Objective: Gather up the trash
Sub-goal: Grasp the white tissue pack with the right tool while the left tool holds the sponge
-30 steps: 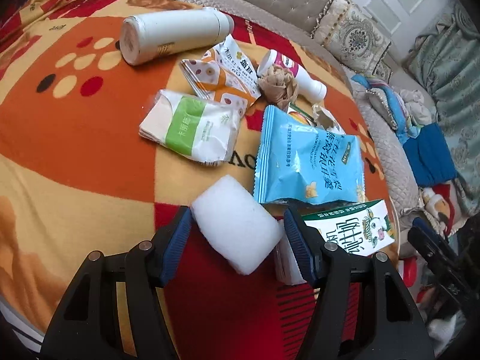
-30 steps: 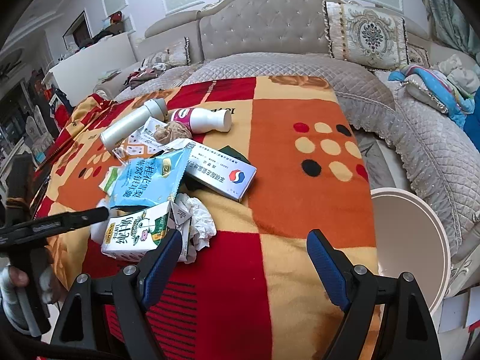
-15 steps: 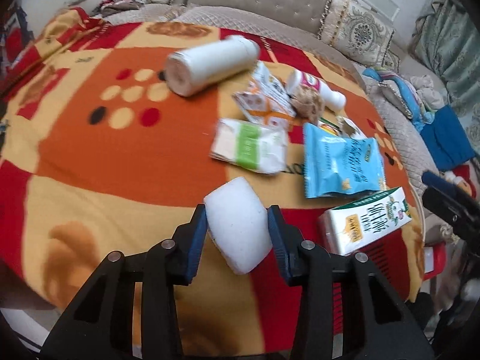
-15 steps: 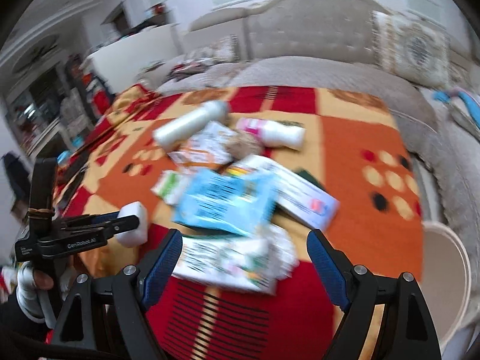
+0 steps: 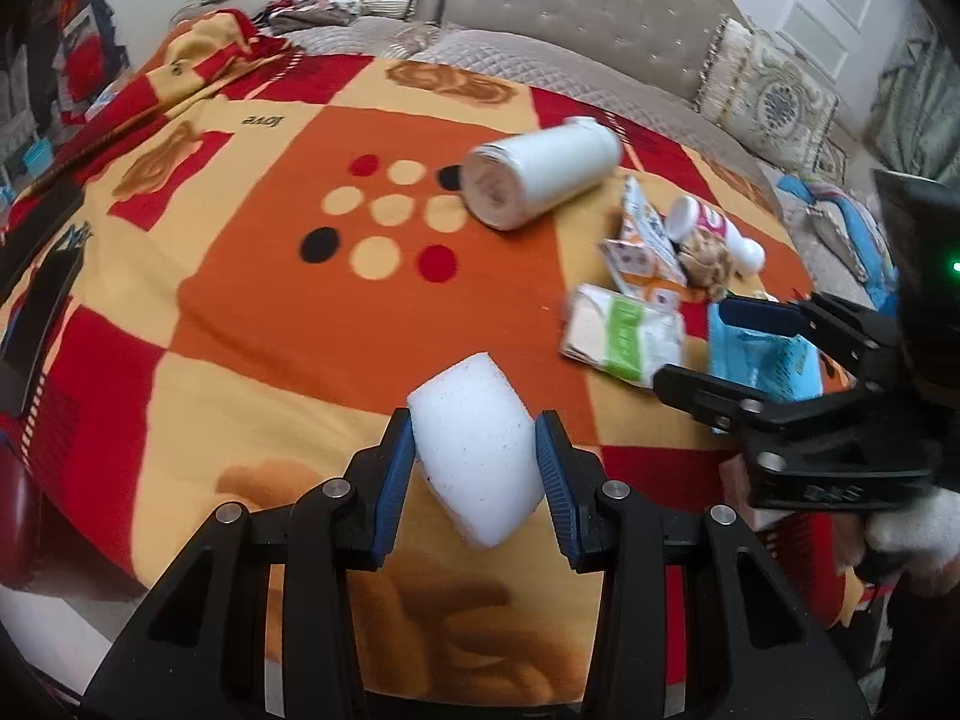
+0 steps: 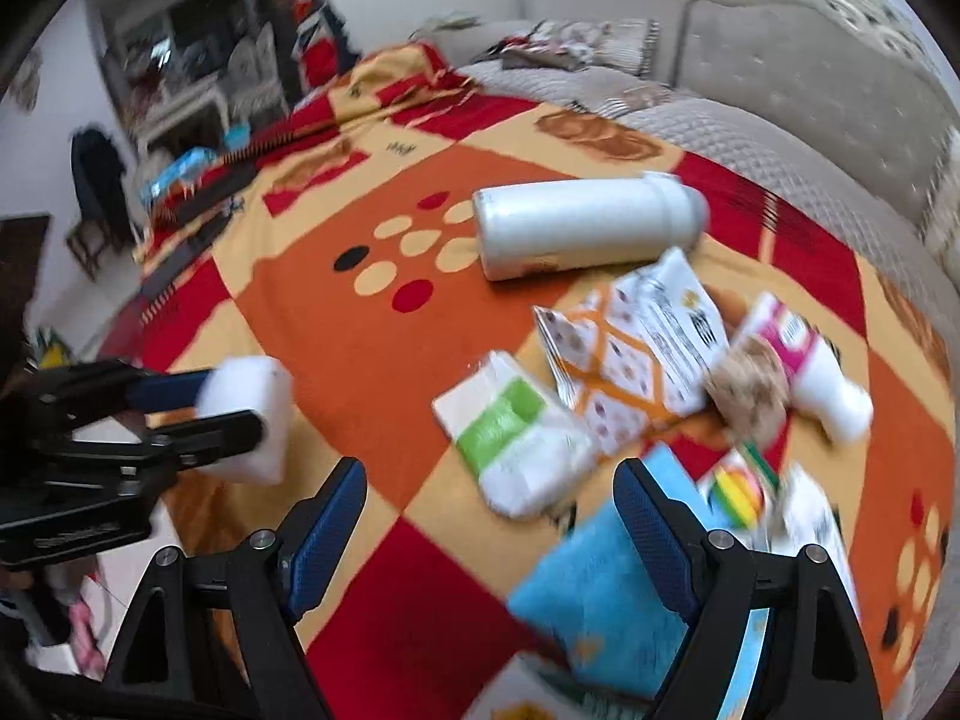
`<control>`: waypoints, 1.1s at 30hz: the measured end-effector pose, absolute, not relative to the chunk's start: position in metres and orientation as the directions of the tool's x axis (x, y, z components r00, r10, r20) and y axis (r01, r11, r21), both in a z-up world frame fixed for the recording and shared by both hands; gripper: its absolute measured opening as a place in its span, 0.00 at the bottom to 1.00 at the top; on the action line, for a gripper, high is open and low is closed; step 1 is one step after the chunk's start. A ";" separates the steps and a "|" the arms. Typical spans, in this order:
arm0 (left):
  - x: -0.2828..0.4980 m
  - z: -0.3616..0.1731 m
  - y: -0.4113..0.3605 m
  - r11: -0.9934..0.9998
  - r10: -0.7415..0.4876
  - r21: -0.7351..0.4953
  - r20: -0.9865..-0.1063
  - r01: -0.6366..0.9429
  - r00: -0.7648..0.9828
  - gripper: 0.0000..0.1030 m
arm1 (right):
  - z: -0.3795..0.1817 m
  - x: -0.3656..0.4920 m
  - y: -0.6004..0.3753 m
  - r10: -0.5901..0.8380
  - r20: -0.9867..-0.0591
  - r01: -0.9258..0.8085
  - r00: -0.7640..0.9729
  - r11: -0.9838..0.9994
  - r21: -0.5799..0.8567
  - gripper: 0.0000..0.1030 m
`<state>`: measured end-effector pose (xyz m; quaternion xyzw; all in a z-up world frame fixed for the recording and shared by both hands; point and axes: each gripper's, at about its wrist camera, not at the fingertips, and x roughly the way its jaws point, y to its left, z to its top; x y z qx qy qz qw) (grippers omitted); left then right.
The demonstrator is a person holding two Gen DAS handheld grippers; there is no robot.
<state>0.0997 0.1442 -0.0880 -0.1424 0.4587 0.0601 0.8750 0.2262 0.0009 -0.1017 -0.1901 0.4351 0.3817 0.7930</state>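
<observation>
My left gripper [image 5: 475, 468] is shut on a white foam block [image 5: 477, 450] and holds it above the patterned blanket [image 5: 300, 312]; it also shows in the right wrist view [image 6: 246, 414]. My right gripper [image 6: 489, 516] is open and empty, low over the trash pile, with a green-and-white packet [image 6: 516, 438] just ahead and a blue snack bag [image 6: 600, 606] at its right finger. A white bottle [image 6: 585, 231], an orange patterned packet [image 6: 636, 354], a crumpled brown wad [image 6: 750, 387] and a small pink-labelled bottle [image 6: 810, 366] lie further back.
The blanket covers a bed with a grey quilted headboard [image 5: 570, 0] and cushions [image 5: 774, 99] behind. The bed's near edge drops to the floor [image 5: 36, 618] at the lower left. Furniture [image 6: 180, 90] stands to the far left.
My left gripper closed on the foam block, lifted it and drew back left. My right gripper swung left and moved in over the trash pile, still open.
</observation>
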 end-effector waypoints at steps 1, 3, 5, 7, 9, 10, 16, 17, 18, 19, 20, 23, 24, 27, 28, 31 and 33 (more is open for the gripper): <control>0.099 -0.088 0.148 0.950 -0.026 -0.199 -0.820 -0.243 0.572 0.38 | -0.106 0.230 0.009 0.424 -0.844 -0.781 0.328 0.625 0.010 0.81; 0.098 -0.089 0.151 0.947 -0.026 -0.202 -0.821 -0.249 0.570 0.38 | -0.115 0.239 0.021 0.387 -0.864 -0.796 0.321 0.604 -0.025 0.81; 0.099 -0.090 0.153 0.946 -0.028 -0.205 -0.822 -0.251 0.569 0.38 | -0.123 0.246 0.030 0.344 -0.879 -0.799 0.331 0.598 -0.067 0.81; 0.099 -0.091 0.155 0.945 -0.032 -0.209 -0.823 -0.251 0.567 0.38 | -0.132 0.255 0.038 0.303 -0.886 -0.793 0.350 0.599 -0.108 0.81; 0.099 -0.093 0.156 0.944 -0.035 -0.213 -0.824 -0.252 0.566 0.38 | -0.139 0.262 0.040 0.278 -0.898 -0.789 0.341 0.604 -0.112 0.81; 0.099 -0.093 0.156 0.944 -0.036 -0.214 -0.824 -0.252 0.565 0.38 | -0.146 0.265 0.040 0.253 -0.911 -0.783 0.325 0.613 -0.109 0.81; 0.099 -0.097 0.156 0.940 -0.047 -0.227 -0.826 -0.255 0.562 0.38 | -0.154 0.257 0.031 0.254 -0.938 -0.781 0.237 0.624 -0.028 0.53; 0.099 -0.097 0.156 0.940 -0.048 -0.227 -0.825 -0.253 0.562 0.38 | -0.153 0.256 0.032 0.258 -0.939 -0.779 0.226 0.627 -0.015 0.53; 0.098 -0.097 0.155 0.941 -0.047 -0.225 -0.825 -0.251 0.563 0.38 | -0.152 0.253 0.031 0.261 -0.941 -0.782 0.217 0.623 -0.008 0.53; 0.098 -0.097 0.156 0.942 -0.047 -0.225 -0.824 -0.251 0.564 0.38 | -0.151 0.251 0.032 0.263 -0.940 -0.787 0.216 0.617 -0.008 0.53; 0.097 -0.097 0.156 0.941 -0.047 -0.226 -0.823 -0.251 0.566 0.38 | -0.150 0.250 0.031 0.268 -0.940 -0.788 0.210 0.616 0.000 0.53; 0.097 -0.099 0.159 0.940 -0.048 -0.229 -0.824 -0.254 0.565 0.38 | -0.148 0.252 0.032 0.297 -0.939 -0.775 0.173 0.630 0.056 0.65; 0.097 -0.099 0.160 0.939 -0.047 -0.229 -0.824 -0.257 0.565 0.38 | -0.149 0.251 0.032 0.288 -0.938 -0.771 0.194 0.636 0.035 0.71; 0.097 -0.101 0.163 0.936 -0.045 -0.231 -0.827 -0.264 0.561 0.38 | -0.152 0.247 0.047 0.238 -0.929 -0.782 0.283 0.618 -0.080 0.73; 0.096 -0.101 0.163 0.936 -0.045 -0.232 -0.827 -0.267 0.561 0.38 | -0.153 0.247 0.051 0.236 -0.929 -0.786 0.284 0.613 -0.084 0.73; 0.096 -0.103 0.162 0.935 -0.042 -0.230 -0.826 -0.269 0.562 0.38 | -0.157 0.248 0.054 0.247 -0.927 -0.776 0.284 0.627 -0.070 0.66; 0.095 -0.103 0.160 0.936 -0.039 -0.227 -0.826 -0.268 0.562 0.38 | -0.155 0.246 0.051 0.292 -0.920 -0.768 0.260 0.640 -0.013 0.48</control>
